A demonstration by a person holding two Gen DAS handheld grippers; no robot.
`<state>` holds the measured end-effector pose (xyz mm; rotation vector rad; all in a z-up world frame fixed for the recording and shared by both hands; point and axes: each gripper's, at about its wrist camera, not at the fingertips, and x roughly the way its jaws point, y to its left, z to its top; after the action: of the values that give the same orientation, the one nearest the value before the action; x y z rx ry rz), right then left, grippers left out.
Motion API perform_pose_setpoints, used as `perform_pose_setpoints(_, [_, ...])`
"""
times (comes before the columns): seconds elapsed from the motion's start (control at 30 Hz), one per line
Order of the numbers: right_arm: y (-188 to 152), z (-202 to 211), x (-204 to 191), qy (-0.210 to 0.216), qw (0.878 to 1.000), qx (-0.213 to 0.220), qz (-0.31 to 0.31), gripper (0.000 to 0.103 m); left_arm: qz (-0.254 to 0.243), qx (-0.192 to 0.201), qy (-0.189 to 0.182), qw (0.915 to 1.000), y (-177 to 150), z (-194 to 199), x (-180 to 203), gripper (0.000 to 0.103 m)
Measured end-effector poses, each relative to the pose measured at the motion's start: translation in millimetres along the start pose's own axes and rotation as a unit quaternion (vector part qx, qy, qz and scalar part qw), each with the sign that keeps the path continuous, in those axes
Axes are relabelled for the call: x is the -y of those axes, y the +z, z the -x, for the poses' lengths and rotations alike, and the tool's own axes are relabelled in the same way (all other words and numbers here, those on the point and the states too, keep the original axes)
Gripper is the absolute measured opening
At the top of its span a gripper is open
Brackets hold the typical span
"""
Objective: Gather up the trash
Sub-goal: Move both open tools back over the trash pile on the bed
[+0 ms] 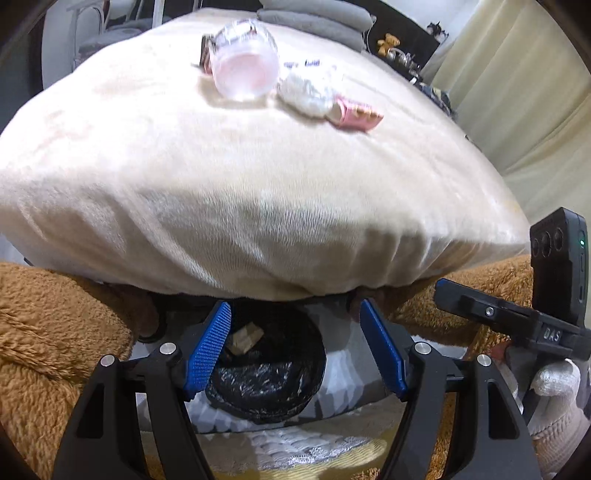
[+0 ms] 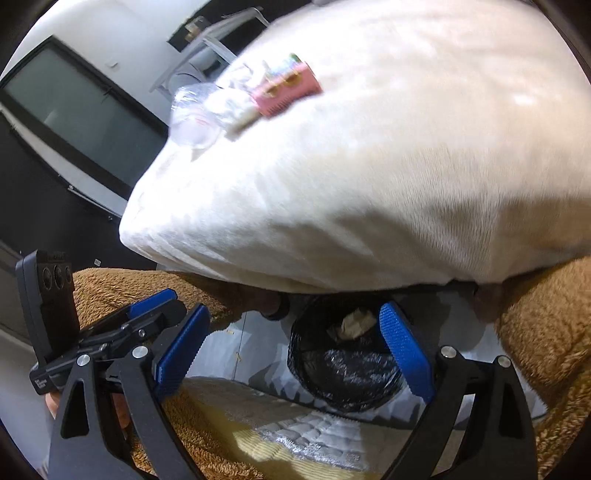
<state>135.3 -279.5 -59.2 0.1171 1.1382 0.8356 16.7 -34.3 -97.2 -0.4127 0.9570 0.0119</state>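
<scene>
A clear plastic cup (image 1: 245,64) lies on its side on the cream bed cover (image 1: 240,192), with a crumpled white tissue (image 1: 308,92) and a pink wrapper (image 1: 356,114) beside it. The same cup (image 2: 195,114) and pink wrapper (image 2: 288,90) show in the right wrist view. A bin with a black liner (image 1: 269,373) stands on the floor below the bed edge, with a tan scrap (image 1: 245,338) inside. My left gripper (image 1: 295,347) is open and empty above the bin. My right gripper (image 2: 291,350) is open and empty, next to the bin (image 2: 343,369).
A brown fleece blanket (image 1: 55,332) hangs on both sides of the bin. Grey pillows (image 1: 314,22) lie at the bed's far end. A dark window (image 2: 85,110) is on the left wall. A curtain (image 1: 517,92) hangs at right.
</scene>
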Motion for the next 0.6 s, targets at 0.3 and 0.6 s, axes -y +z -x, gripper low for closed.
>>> perform_pose_setpoints(0.3, [17.9,37.5,-28.4,-0.02,0.993,0.078,0.086,0.092,-0.014,0.067,-0.008,0.9976,17.1,31.9,3.1,0.071])
perform_pose_setpoints(0.6, [60.6,41.8,-28.5,-0.042,0.987,0.091,0.123,0.092,-0.02,0.099,-0.006,0.9949,50.8,44.2,-2.7,0.071])
